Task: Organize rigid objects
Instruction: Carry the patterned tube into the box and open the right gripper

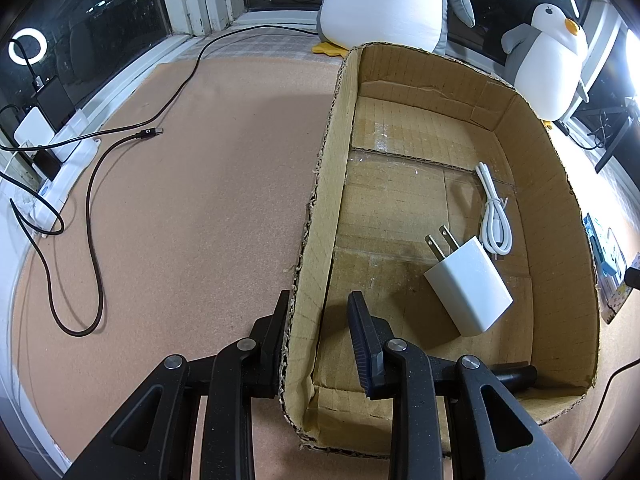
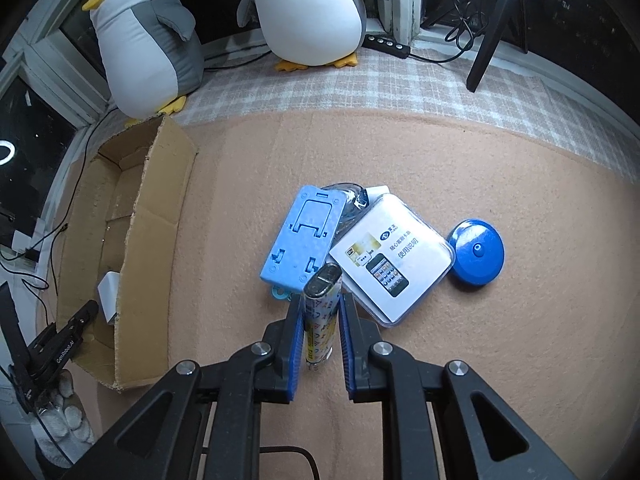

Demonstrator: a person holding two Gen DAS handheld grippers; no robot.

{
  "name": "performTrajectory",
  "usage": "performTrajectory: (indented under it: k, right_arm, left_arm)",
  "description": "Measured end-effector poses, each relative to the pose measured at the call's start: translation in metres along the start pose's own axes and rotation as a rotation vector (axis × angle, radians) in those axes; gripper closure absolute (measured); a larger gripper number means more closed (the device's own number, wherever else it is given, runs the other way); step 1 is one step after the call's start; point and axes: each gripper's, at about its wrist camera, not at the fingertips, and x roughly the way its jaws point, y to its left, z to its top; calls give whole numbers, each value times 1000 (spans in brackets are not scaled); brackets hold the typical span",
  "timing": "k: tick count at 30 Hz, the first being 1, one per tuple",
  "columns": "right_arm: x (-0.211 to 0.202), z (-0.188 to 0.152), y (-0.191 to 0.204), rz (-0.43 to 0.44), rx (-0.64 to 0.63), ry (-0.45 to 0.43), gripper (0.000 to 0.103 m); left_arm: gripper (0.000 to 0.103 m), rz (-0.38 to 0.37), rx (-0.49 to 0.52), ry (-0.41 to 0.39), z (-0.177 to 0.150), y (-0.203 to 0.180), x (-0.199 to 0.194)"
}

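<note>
A cardboard box (image 1: 336, 128) holds a white charger plug (image 1: 468, 284) and a coiled white cable (image 1: 494, 212). My left gripper (image 1: 320, 308) is open and straddles the box's left wall, one finger outside, one inside. In the right wrist view, my right gripper (image 2: 320, 312) is open around a patterned lighter (image 2: 322, 312), which lies between the pads with small gaps either side. Beyond it lie a blue phone stand (image 2: 302, 236), a clear plastic case with a leaflet (image 2: 390, 256) and a round blue tape measure (image 2: 476, 254). The box (image 2: 152, 232) is to the left.
Two plush penguins (image 2: 144, 40) (image 2: 308, 8) stand by the window at the back. A black USB cable (image 1: 96, 184) snakes over the tan mat left of the box. A power strip (image 1: 52, 184) lies at the left edge. A tripod leg (image 2: 488, 40) stands back right.
</note>
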Motion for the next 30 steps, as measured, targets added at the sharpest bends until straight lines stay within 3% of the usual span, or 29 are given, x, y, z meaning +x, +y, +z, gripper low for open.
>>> performTrajectory:
  k: [10,21,30]
  right_arm:
    - [-27,16,22,42,-35,-52,88]
    - [-42,45,104,122,-165,-104,88]
    - [-20,67,174,168,-254,-92,88]
  left_arm:
    - [74,-3,-2,0,1,-1,0]
    - [74,-12,-5,2,3,0,1]
    - [74,-18,-7,4,3,1,1]
